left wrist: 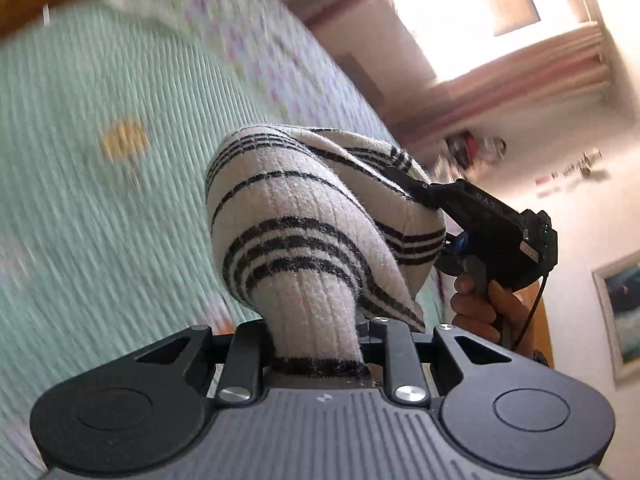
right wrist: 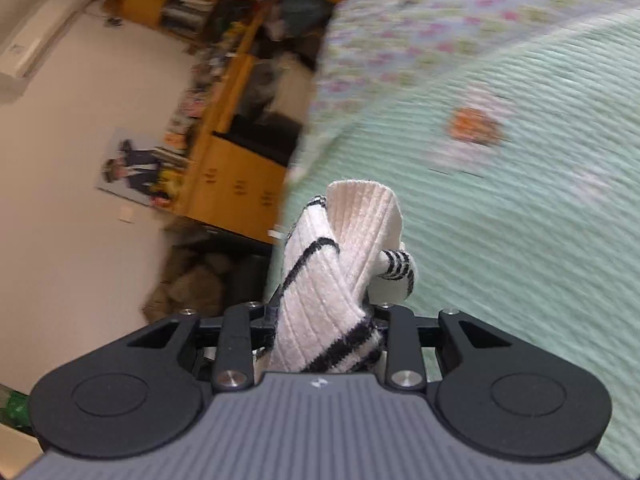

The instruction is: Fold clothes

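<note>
A white ribbed knit garment with black stripes [left wrist: 304, 224] hangs bunched between both grippers, lifted above the green bedspread [left wrist: 100, 208]. My left gripper [left wrist: 316, 344] is shut on one end of it, the fabric filling the gap between the fingers. The right gripper [left wrist: 416, 192] shows in the left wrist view at the right, clamped on the far edge of the cloth, held by a hand [left wrist: 480, 304]. In the right wrist view my right gripper [right wrist: 324, 340] is shut on the same garment [right wrist: 340, 264], which twists upward from the jaws.
The green quilt [right wrist: 520, 240] has a floral sheet [right wrist: 440, 20] beyond it. Wooden shelves and cabinets [right wrist: 236, 160] stand along a wall left of the bed. A bright window [left wrist: 480, 8] and a framed picture [left wrist: 620, 312] are on the walls.
</note>
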Motion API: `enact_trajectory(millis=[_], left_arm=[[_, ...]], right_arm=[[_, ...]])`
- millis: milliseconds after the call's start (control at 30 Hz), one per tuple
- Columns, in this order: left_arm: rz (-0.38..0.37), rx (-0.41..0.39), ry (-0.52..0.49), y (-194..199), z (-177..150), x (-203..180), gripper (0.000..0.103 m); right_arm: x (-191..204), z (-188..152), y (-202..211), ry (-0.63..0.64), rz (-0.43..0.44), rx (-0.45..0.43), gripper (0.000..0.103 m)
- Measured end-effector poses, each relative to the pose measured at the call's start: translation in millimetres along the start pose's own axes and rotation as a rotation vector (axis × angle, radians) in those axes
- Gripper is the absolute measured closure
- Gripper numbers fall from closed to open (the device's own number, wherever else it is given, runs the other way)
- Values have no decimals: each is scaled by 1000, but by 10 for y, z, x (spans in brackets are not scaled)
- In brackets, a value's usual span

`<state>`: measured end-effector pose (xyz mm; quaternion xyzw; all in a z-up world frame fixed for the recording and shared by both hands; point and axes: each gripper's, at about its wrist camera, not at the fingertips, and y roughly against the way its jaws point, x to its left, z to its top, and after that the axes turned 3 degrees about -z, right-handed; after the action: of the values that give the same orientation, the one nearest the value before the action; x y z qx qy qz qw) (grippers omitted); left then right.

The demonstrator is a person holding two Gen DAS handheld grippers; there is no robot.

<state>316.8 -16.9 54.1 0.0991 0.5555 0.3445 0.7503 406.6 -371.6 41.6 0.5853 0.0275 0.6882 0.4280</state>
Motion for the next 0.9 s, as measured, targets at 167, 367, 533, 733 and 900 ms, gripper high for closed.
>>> enact_trajectory(millis=[167, 367, 533, 733, 900], left_arm=[[104, -71, -91, 242, 938, 396, 78], [241, -54, -109, -277, 1475, 1653, 76], [433, 67, 39, -1164, 1380, 3035, 64], [402, 34, -30, -924, 1311, 2917, 54], [394, 9, -33, -475, 1117, 2736, 54]], right_arm=[[689, 447, -958, 69, 97, -29, 71], [455, 645, -2241, 96, 122, -39, 70], [-540, 366, -3576, -21, -121, 58, 63], [-813, 291, -3499, -117, -149, 35, 32], [-528, 343, -2712, -53, -143, -74, 32]])
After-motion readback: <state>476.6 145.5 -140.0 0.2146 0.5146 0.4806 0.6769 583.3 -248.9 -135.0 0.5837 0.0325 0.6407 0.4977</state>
